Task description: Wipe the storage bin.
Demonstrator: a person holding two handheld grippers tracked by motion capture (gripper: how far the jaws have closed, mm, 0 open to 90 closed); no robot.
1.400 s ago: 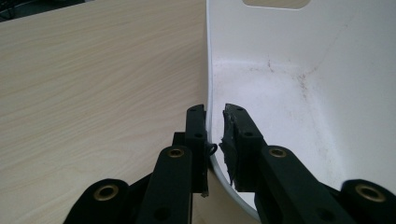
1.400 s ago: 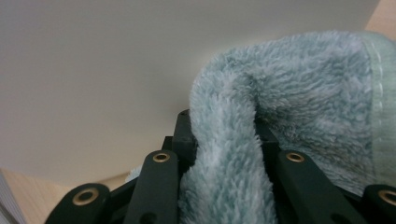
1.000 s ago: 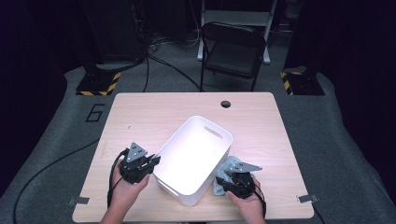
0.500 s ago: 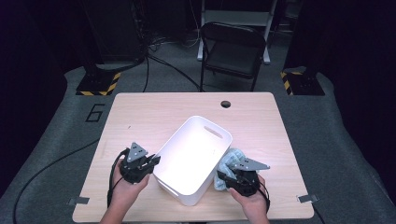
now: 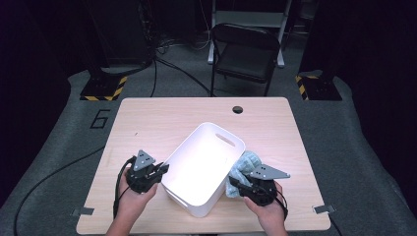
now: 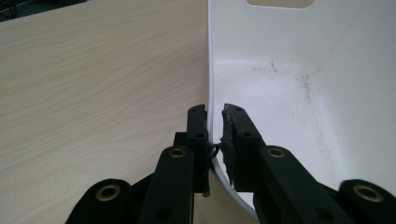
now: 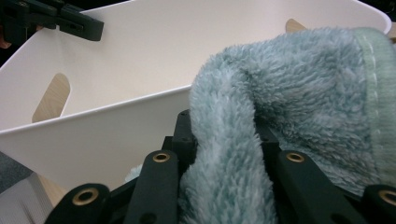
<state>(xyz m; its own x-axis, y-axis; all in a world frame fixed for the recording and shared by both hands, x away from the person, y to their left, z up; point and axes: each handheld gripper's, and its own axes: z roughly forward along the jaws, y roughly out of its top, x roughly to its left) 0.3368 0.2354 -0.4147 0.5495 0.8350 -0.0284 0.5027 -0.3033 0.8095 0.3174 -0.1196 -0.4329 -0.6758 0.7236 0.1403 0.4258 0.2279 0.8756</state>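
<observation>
The right gripper [image 7: 224, 140] jaw tips are buried under the fluffy blue towel [image 7: 289, 102], whose right side runs off the frame

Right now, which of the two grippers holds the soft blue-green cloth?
The right gripper: its jaws pinch the fluffy cloth beside the white bin. The left gripper clamps the bin's wall instead.

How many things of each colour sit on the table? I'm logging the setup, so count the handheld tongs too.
White: 1, the bin
Light blue: 1, the fluffy cloth, clamped in the right tongs
Black: 2, the left tongs, shut on the bin's rim, and the right tongs
Total: 4
</observation>
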